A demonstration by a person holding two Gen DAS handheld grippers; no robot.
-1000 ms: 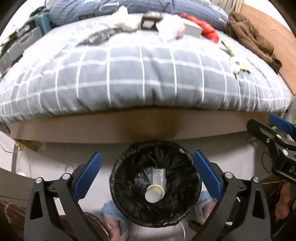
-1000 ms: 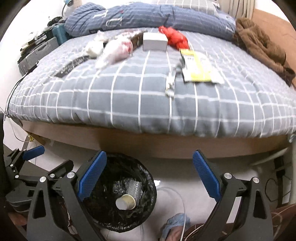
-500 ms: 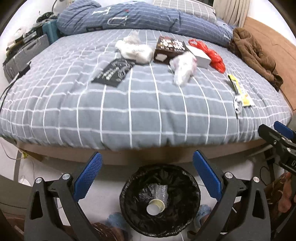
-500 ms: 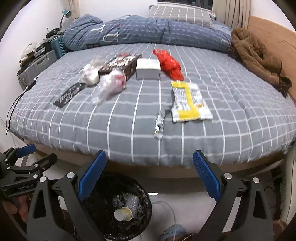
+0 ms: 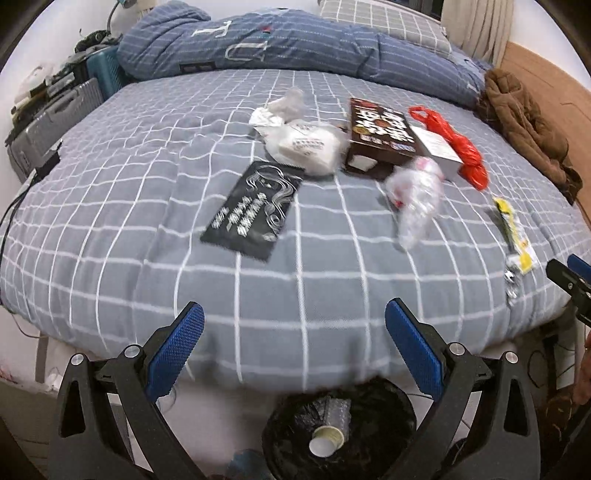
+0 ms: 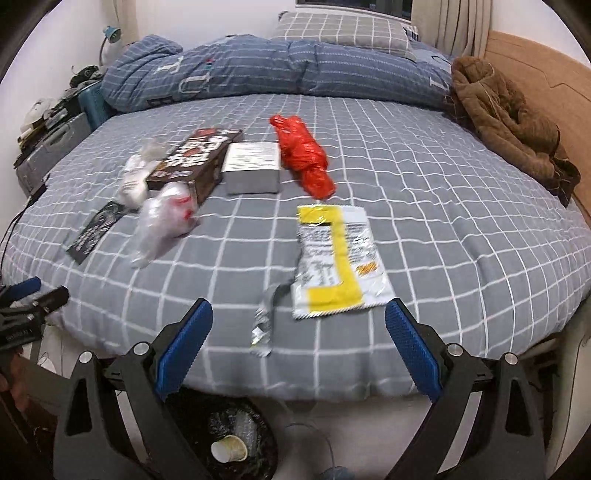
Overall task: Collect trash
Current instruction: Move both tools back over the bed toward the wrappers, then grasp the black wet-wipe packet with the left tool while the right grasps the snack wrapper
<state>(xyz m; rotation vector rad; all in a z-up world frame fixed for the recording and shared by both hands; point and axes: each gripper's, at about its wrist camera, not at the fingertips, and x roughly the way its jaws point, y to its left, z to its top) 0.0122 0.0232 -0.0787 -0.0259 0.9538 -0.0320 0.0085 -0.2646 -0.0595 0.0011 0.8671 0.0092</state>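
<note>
I'm holding both grippers, left (image 5: 293, 356) & right (image 6: 298, 349), jaws apart & empty, facing the bed (image 6: 424, 229); silver wrapper (image 6: 263, 325) is lying lengthwise just ahead of my right jaws, nearer that hand.

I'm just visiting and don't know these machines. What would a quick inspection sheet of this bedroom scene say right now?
Surface: grey checked bed, trash spread across it.
Job's things: yellow wrapper, small silver wrapper, red bag, white box, brown box, clear plastic bag, black packet, white crumpled bag; black-lined bin on the floor, paper cup inside.
Clutter: brown coat, blue duvet, cases beside the bed.
Grippers: left claw open, empty; right claw open, empty.
Cables: thin wire at the bed's left edge.
Surroundings: wooden headboard, pillow, curtain.
</note>
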